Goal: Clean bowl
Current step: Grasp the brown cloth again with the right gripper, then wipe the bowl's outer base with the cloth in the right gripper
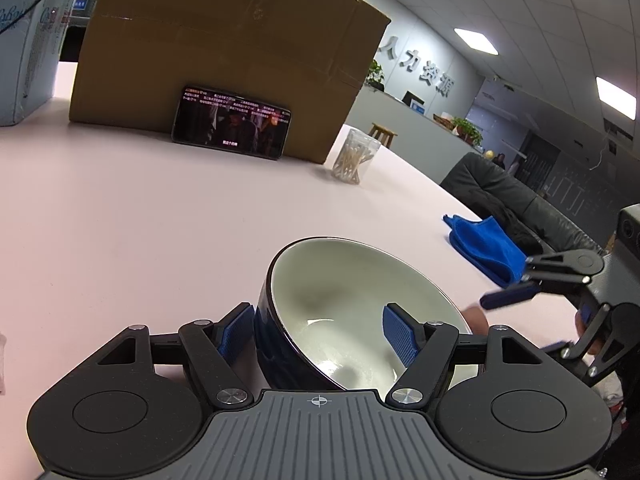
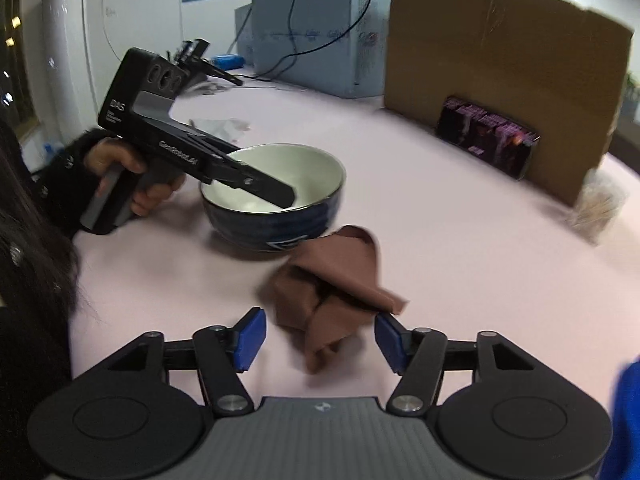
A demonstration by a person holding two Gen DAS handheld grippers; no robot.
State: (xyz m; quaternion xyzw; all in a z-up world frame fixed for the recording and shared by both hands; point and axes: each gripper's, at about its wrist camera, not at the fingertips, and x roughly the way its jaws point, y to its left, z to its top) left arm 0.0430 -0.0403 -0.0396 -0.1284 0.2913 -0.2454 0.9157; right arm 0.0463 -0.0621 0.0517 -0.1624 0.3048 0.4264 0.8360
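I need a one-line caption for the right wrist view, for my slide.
Open right claw above crumpled brown cloth on pink table; left claw grips dark blue, white-lined ceramic bowl.

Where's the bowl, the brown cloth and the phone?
bowl (image 2: 280,168): right wrist view, white inside.
brown cloth (image 2: 340,280): right wrist view, middle fold.
phone (image 1: 232,122): left wrist view, lit screen.

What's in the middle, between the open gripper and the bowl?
A crumpled brown cloth lies on the pink table between the right gripper and the bowl, seen from the right wrist view.
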